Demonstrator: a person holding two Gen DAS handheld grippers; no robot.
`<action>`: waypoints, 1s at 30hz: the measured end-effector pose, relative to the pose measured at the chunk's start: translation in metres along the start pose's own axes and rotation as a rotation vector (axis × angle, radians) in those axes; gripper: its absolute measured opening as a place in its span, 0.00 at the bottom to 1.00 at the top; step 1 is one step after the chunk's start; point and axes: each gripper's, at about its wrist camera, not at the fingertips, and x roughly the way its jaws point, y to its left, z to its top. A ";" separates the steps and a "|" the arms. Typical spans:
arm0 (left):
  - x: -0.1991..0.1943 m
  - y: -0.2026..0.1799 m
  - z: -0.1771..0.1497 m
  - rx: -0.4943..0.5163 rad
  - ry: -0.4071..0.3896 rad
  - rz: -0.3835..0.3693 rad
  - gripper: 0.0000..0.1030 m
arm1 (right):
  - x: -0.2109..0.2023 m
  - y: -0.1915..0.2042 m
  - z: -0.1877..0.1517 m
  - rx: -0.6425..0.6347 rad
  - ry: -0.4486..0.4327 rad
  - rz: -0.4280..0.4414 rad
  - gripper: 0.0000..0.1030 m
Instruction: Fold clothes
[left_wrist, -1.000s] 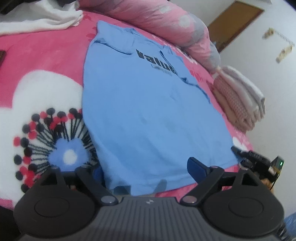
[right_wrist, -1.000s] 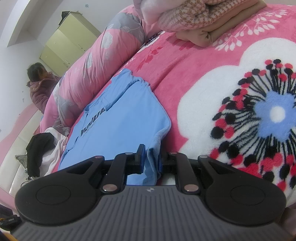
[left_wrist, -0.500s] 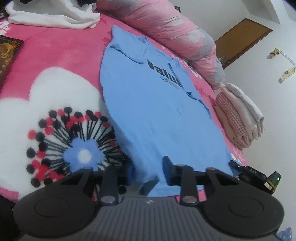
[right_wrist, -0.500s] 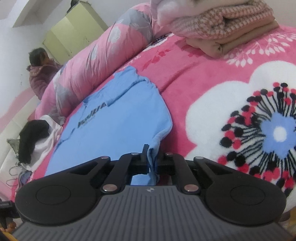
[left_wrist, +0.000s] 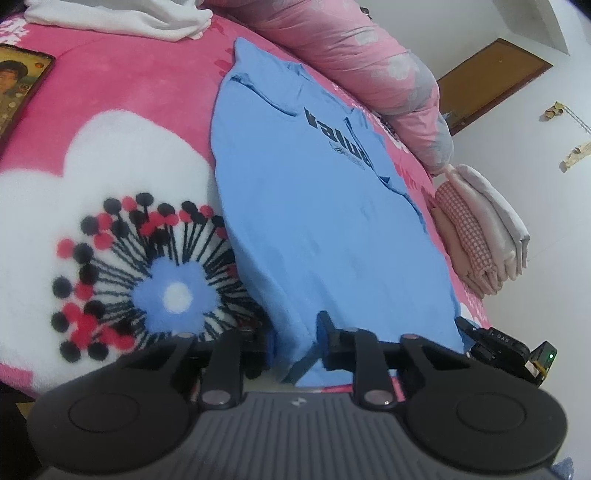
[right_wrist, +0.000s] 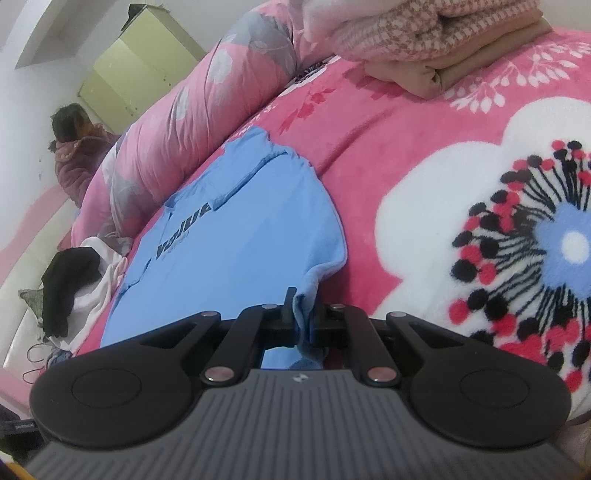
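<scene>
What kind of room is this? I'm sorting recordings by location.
Most likely a bedroom: a bed under a pink floral blanket, a rolled pink quilt, a wardrobe, with folded laundry stacked beside a blue T-shirt.

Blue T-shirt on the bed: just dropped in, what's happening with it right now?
A person holding a gripper in each hand is starting to fold the blue T-shirt, which lies flat on the pink flowered blanket. The right gripper is shut on one hem corner. The left gripper is closing on the other hem corner, with the cloth between its jaws. No fold has been made yet. A stack of folded clothes sits beside the shirt.
</scene>
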 end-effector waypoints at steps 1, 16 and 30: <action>0.000 0.000 0.000 0.000 -0.001 -0.001 0.16 | -0.001 0.000 0.000 0.003 -0.003 0.002 0.03; -0.015 0.001 0.001 0.007 -0.068 0.002 0.09 | -0.016 0.005 0.006 0.013 -0.076 0.029 0.02; -0.051 -0.014 0.012 0.113 -0.142 -0.055 0.06 | -0.044 0.017 0.002 0.031 -0.164 0.131 0.01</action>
